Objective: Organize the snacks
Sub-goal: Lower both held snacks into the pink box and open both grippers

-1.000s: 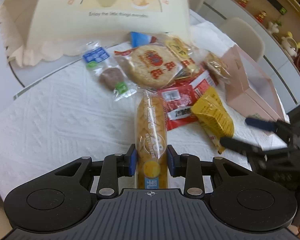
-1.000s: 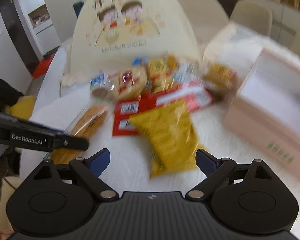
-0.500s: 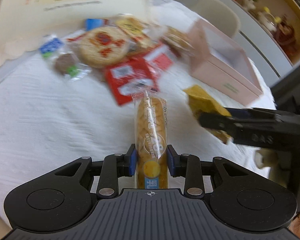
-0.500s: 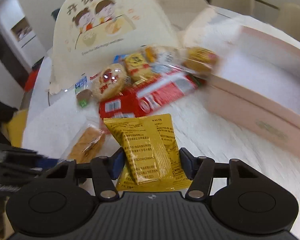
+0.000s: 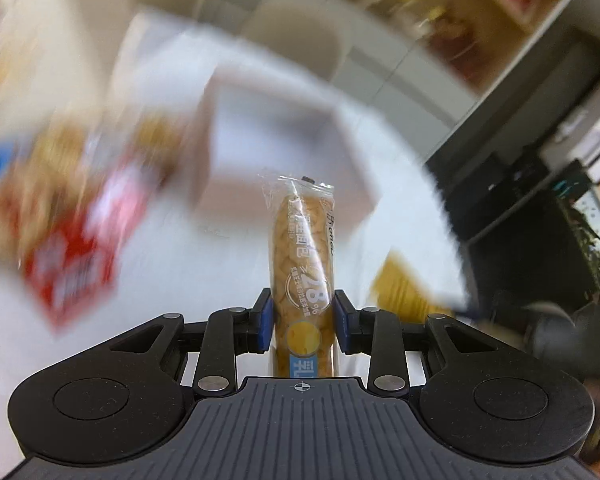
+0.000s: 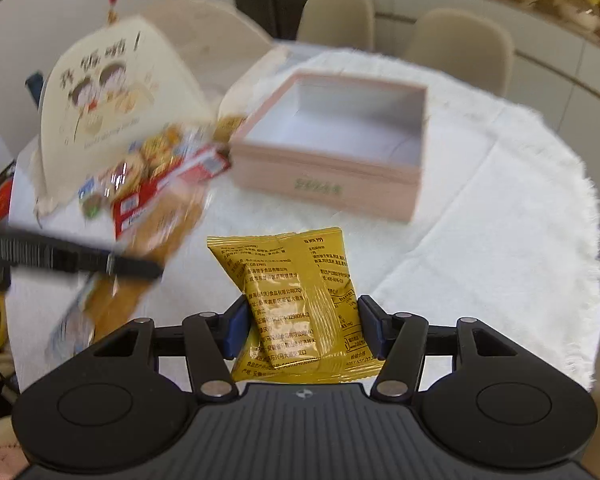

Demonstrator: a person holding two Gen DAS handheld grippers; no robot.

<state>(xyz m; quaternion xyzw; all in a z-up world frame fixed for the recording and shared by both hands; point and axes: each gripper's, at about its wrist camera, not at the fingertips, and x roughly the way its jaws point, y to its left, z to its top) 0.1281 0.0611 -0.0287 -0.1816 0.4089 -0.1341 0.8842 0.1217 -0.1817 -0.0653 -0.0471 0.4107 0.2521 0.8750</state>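
Snacks clamped — both claws

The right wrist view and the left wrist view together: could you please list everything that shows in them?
Yellow snack packet: one, golden yellow, clamped in the right hand-held gripper.
Bread stick pack: one, clear wrap over tan bread, clamped in the left hand-held gripper.
Pink box: one, pale pink, open, nothing visible inside, on the table behind the packet.
Snack pile: several, red, yellow and blue wrappers, blurred, left of the box.
Food cover: one, cream with cartoon print, behind the pile.
White tablecloth: one, over the round table.
Chairs: at least three, beige, beyond the table.
Right hand-held gripper: one, black with blue pads.
Left hand-held gripper: one, black with blue pads.
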